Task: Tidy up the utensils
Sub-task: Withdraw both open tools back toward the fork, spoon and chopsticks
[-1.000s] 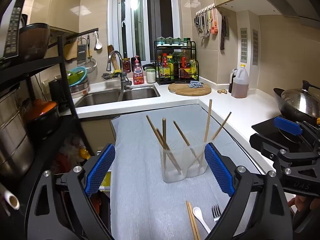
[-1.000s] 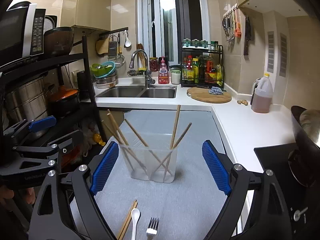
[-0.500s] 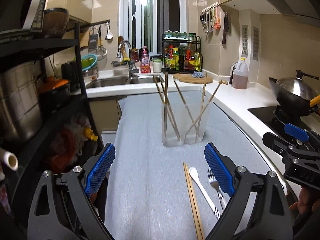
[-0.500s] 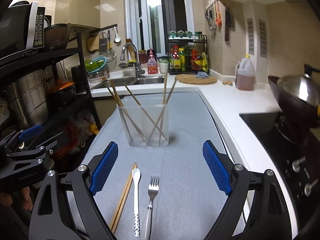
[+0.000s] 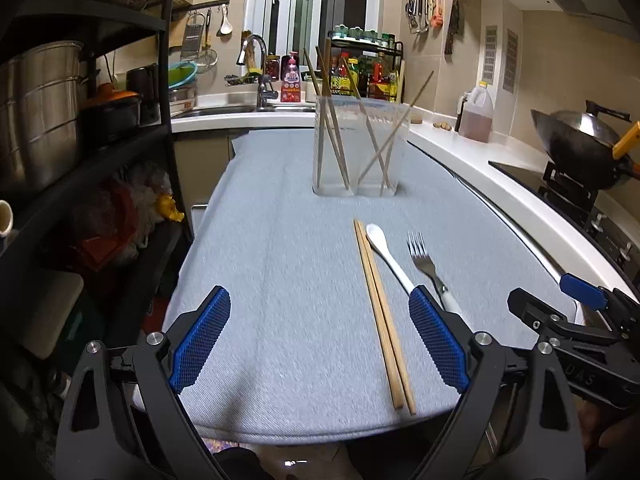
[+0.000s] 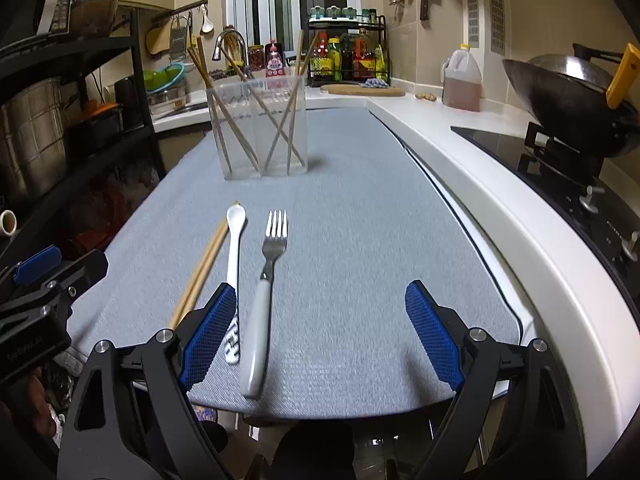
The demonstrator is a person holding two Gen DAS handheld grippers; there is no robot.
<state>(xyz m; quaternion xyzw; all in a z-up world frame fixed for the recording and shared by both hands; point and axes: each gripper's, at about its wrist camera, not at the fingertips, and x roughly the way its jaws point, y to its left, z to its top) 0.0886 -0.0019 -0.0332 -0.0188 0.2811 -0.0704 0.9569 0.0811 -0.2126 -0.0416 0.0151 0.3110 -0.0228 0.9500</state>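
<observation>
I was at the approach step, nothing picked up yet. My left gripper [image 5: 318, 338] hung released and empty, the pair of loose wooden chopsticks [image 5: 382, 312] lying between its spread pads. My right gripper [image 6: 322, 330] was likewise released, the white-handled steel fork [image 6: 264, 292] lying between its pads nearer the left one, the white ceramic spoon [image 6: 233, 256] just outside it. Ahead stood the clear plastic two-compartment holder [image 6: 258, 128]. Next, I judged, a pinch on one utensil.

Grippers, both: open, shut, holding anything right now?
Left gripper: open, holding nothing.
Right gripper: open, holding nothing; fork lies between its fingers, ungripped.
</observation>
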